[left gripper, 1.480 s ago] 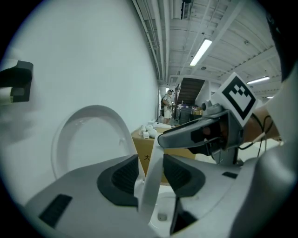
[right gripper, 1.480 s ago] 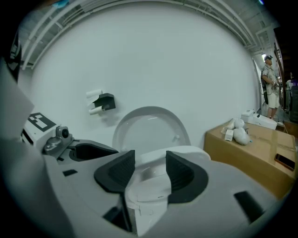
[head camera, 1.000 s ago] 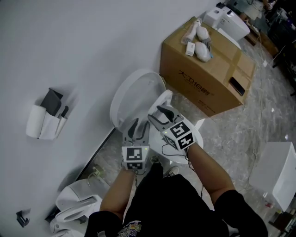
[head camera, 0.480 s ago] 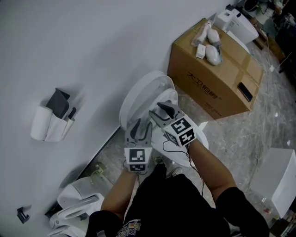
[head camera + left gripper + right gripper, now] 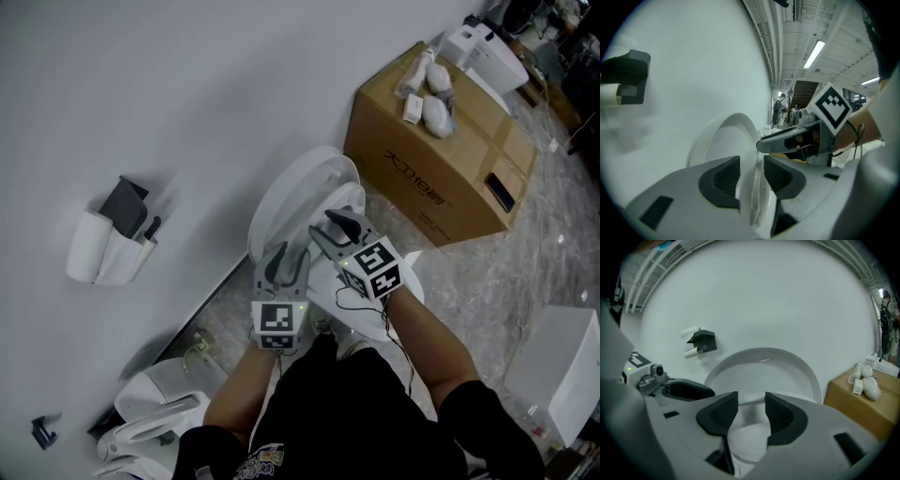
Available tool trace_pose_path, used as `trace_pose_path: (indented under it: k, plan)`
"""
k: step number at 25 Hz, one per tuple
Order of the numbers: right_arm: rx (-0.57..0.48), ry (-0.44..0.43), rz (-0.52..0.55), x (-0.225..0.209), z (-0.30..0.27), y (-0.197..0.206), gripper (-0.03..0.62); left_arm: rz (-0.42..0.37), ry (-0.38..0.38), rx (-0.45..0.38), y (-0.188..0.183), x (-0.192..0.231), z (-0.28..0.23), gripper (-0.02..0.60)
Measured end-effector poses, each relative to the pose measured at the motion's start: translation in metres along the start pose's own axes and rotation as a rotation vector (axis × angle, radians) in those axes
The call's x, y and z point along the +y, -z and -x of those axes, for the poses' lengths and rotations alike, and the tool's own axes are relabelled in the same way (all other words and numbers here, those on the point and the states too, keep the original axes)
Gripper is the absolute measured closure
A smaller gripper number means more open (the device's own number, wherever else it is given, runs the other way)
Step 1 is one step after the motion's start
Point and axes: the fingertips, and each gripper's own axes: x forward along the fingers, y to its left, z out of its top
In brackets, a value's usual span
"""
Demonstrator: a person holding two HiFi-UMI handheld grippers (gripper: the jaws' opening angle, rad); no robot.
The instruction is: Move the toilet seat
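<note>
1. White wall [image 5: 187, 84] and brown cardboard box [image 5: 441, 178] fill most of the head view. The box now sits nearer the upper right corner than a second ago. The whole scene has slid that way together, which reads as the head turning rather than anything being shifted.
2. The toilet lid [image 5: 281, 197] stands raised against the wall, as it did a second ago.
3. The seat [image 5: 754, 197] is up on edge just in front of the lid, clear of the bowl. Its lean looks much the same as in the earlier frames, so I judge that the swing itself has not really begun.
4. The right gripper [image 5: 330, 228] is the one that has changed. Its jaws have just been closing, with the seat's white rim between them. The pads now look pressed against both sides of that rim, so this hand seems to have taken its hold.
5. The left gripper [image 5: 281, 253] pinches the seat's thin edge, one pad on each face, and its grip looks no different from before. Against the toilet, both grippers sit almost where they were a second ago.
6. With both hands now gripping the rim, the seat looks ready to be moved. The views do not tell whether it goes down onto the bowl or back toward the lid.
</note>
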Motion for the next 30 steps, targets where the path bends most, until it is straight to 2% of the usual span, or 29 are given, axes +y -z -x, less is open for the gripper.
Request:
trace_pose_path:
  k: [4, 5, 7, 9, 12, 16, 20, 25, 30]
  plan:
    - [0.016, 0.009, 0.007, -0.001, 0.003, 0.001, 0.422, -0.002, -0.004, -0.008, -0.005, 0.0, 0.004, 0.434]
    - [0.016, 0.015, 0.012, -0.002, 0.006, 0.001, 0.442, -0.003, -0.008, -0.011, -0.006, -0.001, 0.005, 0.437]
    - [0.006, 0.025, 0.022, -0.004, 0.012, -0.003, 0.543, -0.004, -0.016, -0.016, -0.011, -0.003, 0.009, 0.442]
    - [-0.015, 0.03, 0.028, -0.005, 0.02, -0.009, 0.588, -0.006, -0.025, -0.021, -0.016, -0.006, 0.013, 0.452]
    - [-0.054, 0.023, 0.033, -0.003, 0.034, -0.02, 0.588, -0.008, -0.05, -0.029, -0.023, -0.012, 0.021, 0.485]
    - [-0.087, -0.037, 0.032, 0.005, 0.062, -0.03, 0.588, 0.006, -0.129, -0.055, -0.035, -0.022, 0.037, 0.553]
    - [-0.112, -0.102, 0.049, 0.013, 0.098, -0.034, 0.589, 0.024, -0.196, -0.065, -0.043, -0.047, 0.057, 0.568]
    - [-0.142, -0.179, 0.065, 0.021, 0.154, -0.035, 0.589, 0.065, -0.245, -0.064, -0.049, -0.095, 0.083, 0.569]
    - [-0.165, -0.245, 0.068, 0.03, 0.213, -0.026, 0.589, 0.045, -0.311, -0.082, -0.051, -0.151, 0.117, 0.569]
